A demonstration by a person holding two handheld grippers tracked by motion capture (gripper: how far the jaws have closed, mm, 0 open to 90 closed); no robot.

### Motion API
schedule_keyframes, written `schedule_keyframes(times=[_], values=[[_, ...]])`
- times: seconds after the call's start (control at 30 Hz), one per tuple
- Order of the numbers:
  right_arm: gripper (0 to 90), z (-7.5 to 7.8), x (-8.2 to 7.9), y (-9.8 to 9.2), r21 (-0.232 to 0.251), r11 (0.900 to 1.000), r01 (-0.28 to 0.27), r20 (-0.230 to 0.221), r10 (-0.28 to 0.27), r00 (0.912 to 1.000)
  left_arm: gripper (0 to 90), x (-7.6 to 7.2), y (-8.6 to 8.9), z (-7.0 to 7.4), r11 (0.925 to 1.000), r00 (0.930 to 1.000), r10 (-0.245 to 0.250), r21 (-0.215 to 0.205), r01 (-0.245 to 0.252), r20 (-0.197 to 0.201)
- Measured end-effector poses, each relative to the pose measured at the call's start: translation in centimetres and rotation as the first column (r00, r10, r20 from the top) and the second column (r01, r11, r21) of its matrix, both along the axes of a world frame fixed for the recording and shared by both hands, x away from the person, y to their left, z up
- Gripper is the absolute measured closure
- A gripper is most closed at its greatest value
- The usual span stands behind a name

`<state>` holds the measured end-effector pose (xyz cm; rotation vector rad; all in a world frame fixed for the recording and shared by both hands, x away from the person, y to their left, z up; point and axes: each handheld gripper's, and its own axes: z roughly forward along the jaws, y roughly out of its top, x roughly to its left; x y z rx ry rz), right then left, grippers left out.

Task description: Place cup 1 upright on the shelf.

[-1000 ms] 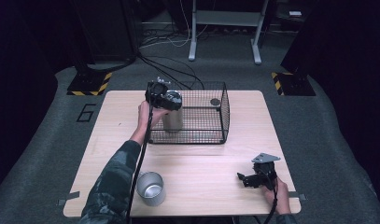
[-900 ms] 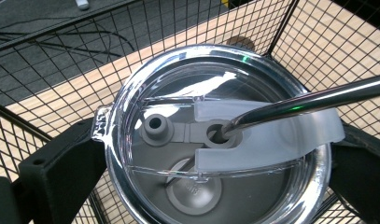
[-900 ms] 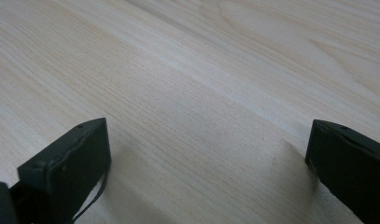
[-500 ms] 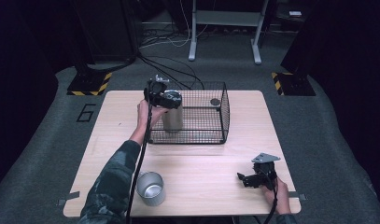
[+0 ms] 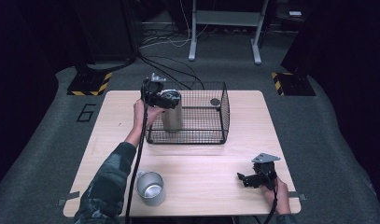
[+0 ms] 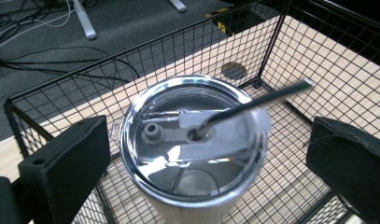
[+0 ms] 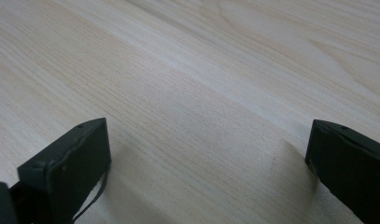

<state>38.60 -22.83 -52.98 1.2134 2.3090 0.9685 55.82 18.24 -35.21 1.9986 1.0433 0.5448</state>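
Left tool, jaws spread, has stayed over the tumbler in the wire basket.

The pale wood surface carries a black wire basket at its far middle and a steel mug near its front left edge. The right gripper rests at front right.

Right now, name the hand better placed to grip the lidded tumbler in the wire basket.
Left. Its tongs hang open on either side of the tumbler inside the basket; the right tongs rest at the table's near edge.
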Motion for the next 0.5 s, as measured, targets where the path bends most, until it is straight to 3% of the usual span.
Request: schedule_keyframes(times=[0.3,0.5], values=[[0.0,0.0,0.0,0.0,0.000,1.000,0.000,0.000,0.000,1.0000,0.0,-1.7,1.1,0.5,0.9993,0.9997,-0.001,-0.038,0.002,0.024],[0.0,0.0,0.0,0.0,0.000,1.000,0.000,0.000,0.000,1.0000,0.0,-3.2,1.7,0.4,0.9995,0.9995,-0.019,-0.026,0.020,0.025]])
